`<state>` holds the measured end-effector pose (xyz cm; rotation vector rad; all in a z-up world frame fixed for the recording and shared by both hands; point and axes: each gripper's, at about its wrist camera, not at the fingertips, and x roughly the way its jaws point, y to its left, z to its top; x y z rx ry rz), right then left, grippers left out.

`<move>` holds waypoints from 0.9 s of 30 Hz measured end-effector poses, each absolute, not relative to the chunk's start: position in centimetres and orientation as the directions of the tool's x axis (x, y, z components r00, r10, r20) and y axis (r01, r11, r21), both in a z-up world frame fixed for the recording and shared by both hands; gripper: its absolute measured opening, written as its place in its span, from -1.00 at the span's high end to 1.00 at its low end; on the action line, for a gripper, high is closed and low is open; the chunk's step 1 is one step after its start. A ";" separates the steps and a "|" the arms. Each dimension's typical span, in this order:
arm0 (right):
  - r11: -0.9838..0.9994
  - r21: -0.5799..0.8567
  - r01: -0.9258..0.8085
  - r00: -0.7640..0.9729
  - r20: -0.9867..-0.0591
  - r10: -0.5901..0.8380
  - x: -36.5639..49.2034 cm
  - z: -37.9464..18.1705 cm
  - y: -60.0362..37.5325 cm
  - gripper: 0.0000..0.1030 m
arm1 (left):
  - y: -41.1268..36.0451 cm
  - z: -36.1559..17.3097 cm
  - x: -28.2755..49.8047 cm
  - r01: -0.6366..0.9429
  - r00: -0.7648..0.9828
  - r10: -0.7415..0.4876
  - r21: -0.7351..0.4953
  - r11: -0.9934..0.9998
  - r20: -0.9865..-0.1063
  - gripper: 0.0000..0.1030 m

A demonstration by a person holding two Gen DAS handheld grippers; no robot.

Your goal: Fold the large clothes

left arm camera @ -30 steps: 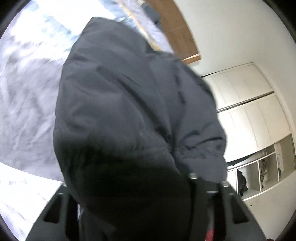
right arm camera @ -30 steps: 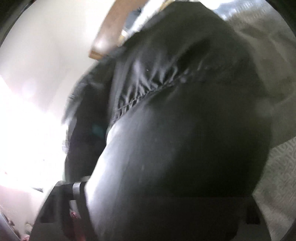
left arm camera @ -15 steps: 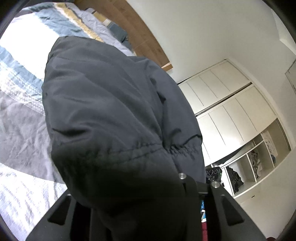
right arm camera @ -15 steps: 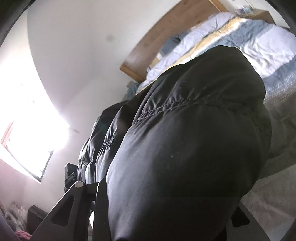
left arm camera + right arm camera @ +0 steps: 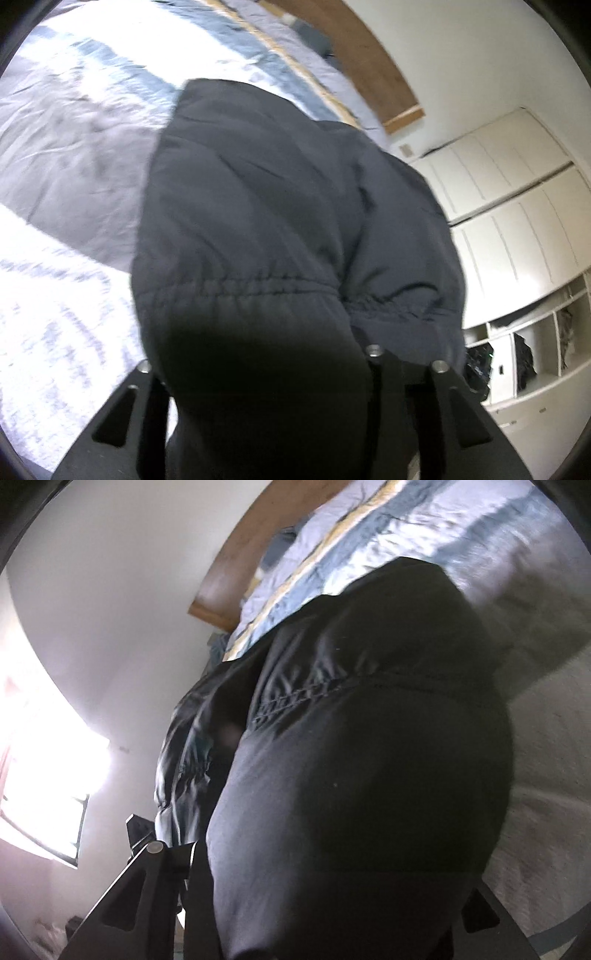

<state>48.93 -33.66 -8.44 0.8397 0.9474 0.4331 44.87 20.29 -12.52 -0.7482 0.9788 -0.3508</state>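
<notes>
- Hanging between both grippers, a dark navy padded jacket with a gathered elastic seam (image 5: 295, 229) fills the middle of each wrist view, raised above the bed.
- The left gripper (image 5: 258, 363) has the jacket's bunched fabric between its black jaws; the jaws are opening, and the cloth hides the pads, so whether they press on it I cannot tell.
- The right gripper (image 5: 321, 853) likewise has the jacket (image 5: 369, 757) between its jaws; they are opening too, with the far finger mostly covered by fabric.
- A quilt with blue, white and yellow stripes (image 5: 122, 74) covers the bed under and behind the jacket.
- A brown wooden headboard (image 5: 373, 66) stands at the bed's far end.
- A white wardrobe with panelled doors and open cubbies (image 5: 517, 206) stands to the right in the left wrist view.
- A bright window (image 5: 48, 775) glares at the left in the right wrist view.
</notes>
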 end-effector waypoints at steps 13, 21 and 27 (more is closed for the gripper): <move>0.824 0.530 0.200 0.567 -0.749 0.344 45.7 -5.7 -39.7 -0.76 | 28.1 -5.4 41.8 -0.175 0.599 -0.341 -0.534 0.827 -0.725 -0.22; 0.874 0.450 0.180 0.636 -0.732 0.246 40.6 0.3 -39.7 -0.77 | 28.7 0.5 35.8 -0.228 0.661 -0.219 -0.471 0.852 -0.718 -0.22; 0.915 0.394 0.087 0.677 -0.697 0.236 35.9 4.7 -35.4 -0.78 | 21.8 5.3 30.7 -0.204 0.704 -0.075 -0.302 0.931 -0.707 -0.23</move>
